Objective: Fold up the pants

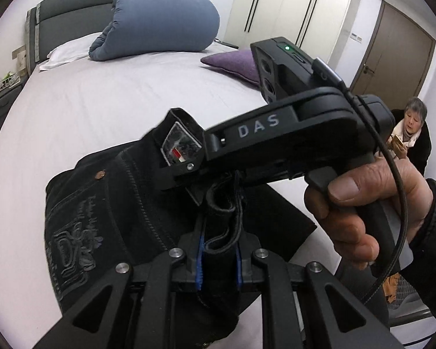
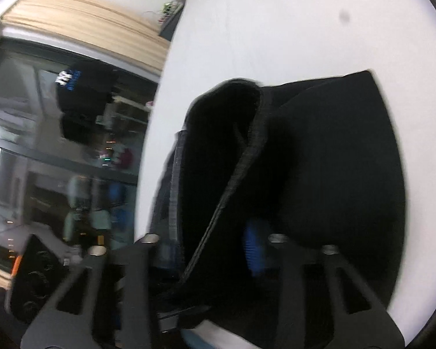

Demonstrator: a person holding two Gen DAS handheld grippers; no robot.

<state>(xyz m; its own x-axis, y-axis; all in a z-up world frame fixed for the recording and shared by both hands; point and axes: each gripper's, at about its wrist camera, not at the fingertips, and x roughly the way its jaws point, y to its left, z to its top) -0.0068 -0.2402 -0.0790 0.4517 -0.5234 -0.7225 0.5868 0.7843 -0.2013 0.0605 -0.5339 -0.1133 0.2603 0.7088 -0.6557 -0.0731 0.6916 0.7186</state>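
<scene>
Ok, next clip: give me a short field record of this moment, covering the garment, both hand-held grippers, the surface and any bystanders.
garment: black pants, partly lifted off the bed
left hand-held gripper: shut on pants fabric
right hand-held gripper: shut on a pants edge; view blurred
right hand: holding the right gripper's handle
surface: bed with a pale sheet
on bed: rolled blue duvet, purple cushion, white pillow
bystander: seated person looking at a phone

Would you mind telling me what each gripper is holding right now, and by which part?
Both hold the black pants. The left gripper pinches a bunched fold near the waistband; the right gripper clamps a seamed edge.
</scene>
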